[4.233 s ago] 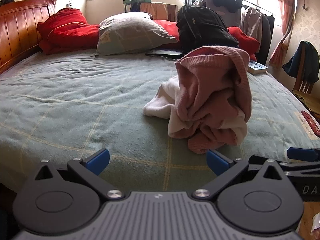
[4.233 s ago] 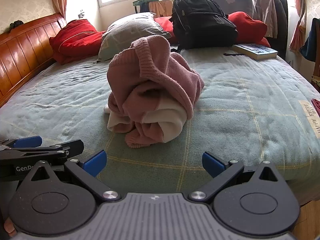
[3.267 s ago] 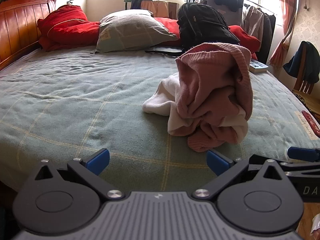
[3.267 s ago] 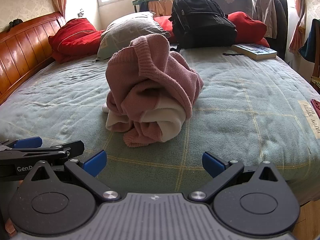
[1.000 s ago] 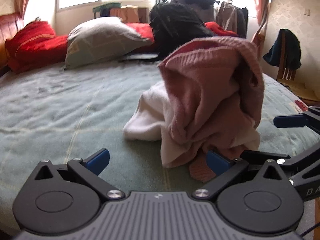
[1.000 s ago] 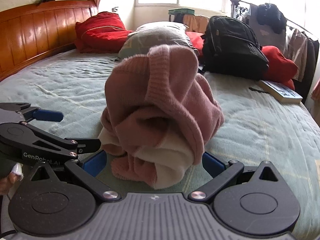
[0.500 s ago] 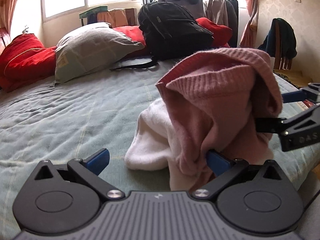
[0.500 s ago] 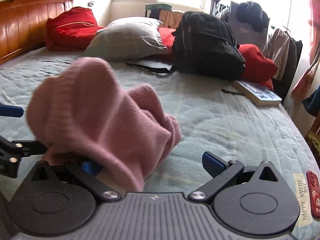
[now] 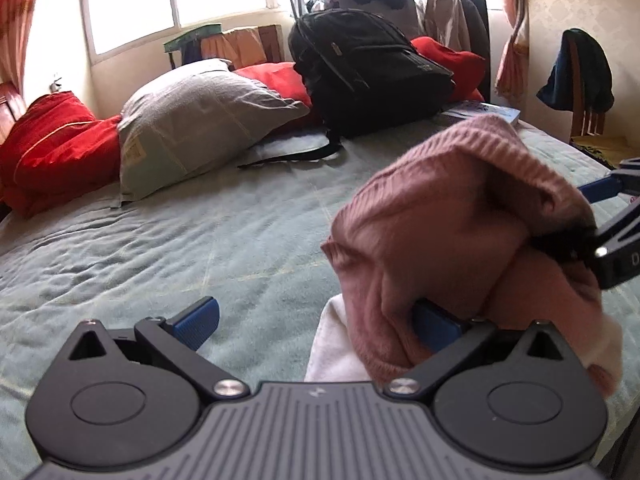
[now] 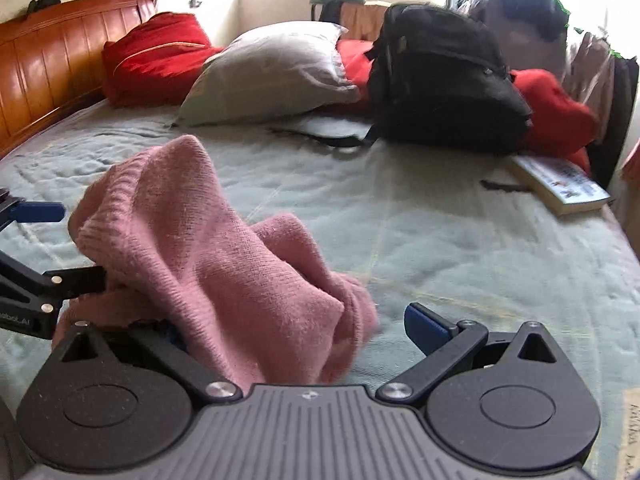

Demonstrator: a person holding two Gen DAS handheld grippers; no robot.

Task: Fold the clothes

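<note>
A crumpled pink sweater (image 9: 460,232) with a white part (image 9: 332,344) lies bunched on the green bed cover. My left gripper (image 9: 316,324) is open, and the sweater's left side drapes over its right finger. My right gripper (image 10: 300,332) is open too; pink knit (image 10: 224,272) covers its left finger and fills much of the gap between the jaws. In the left wrist view the right gripper (image 9: 600,240) presses into the sweater from the right. In the right wrist view the left gripper (image 10: 44,280) touches the sweater from the left.
Farther back on the green bed cover (image 9: 200,240) lie a grey pillow (image 9: 200,120), red cushions (image 9: 56,148) and a black backpack (image 9: 368,68). A book (image 10: 560,184) rests at the right, a wooden headboard (image 10: 52,64) at the left. A chair with a dark garment (image 9: 580,72) stands beside the bed.
Both grippers have moved forward from the bed's edge into the sweater, one on each side. The tall pile has slumped lower and now drapes over their inner fingers.
</note>
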